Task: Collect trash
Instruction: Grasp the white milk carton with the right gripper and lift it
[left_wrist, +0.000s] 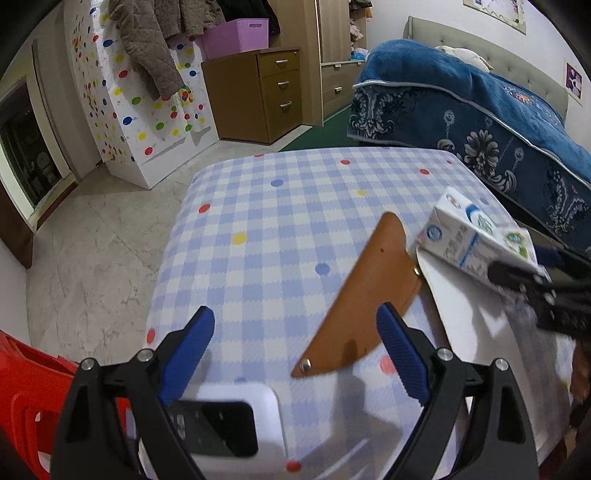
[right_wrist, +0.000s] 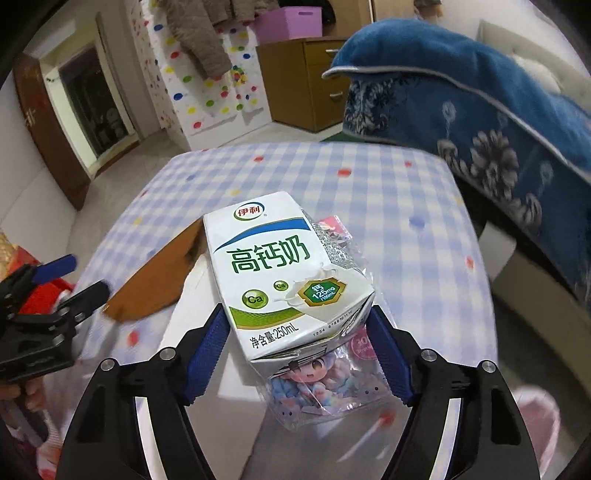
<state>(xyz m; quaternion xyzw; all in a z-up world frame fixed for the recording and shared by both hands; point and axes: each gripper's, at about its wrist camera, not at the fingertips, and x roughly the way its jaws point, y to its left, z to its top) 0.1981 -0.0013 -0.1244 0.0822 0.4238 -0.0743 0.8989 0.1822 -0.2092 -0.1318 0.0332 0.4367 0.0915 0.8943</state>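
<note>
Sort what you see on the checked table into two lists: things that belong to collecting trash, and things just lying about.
Belongs to the job:
white and green milk carton, held in the right gripper
clear plastic wrapper with a cartoon figure

Just lying about:
brown leather sheath
white sheet
white device with a dark screen

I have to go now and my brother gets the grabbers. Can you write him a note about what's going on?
Right gripper: shut on the milk carton, lifted off the table.
Left gripper: open, holding nothing, hovering over the table's near edge.
Under the carton: a clear wrapper with a cartoon girl, on a white sheet. A brown leather piece lies beside the sheet.
Done: carton picked up.
Left: drop it in a bin (none in view), then collect the wrapper.
</note>
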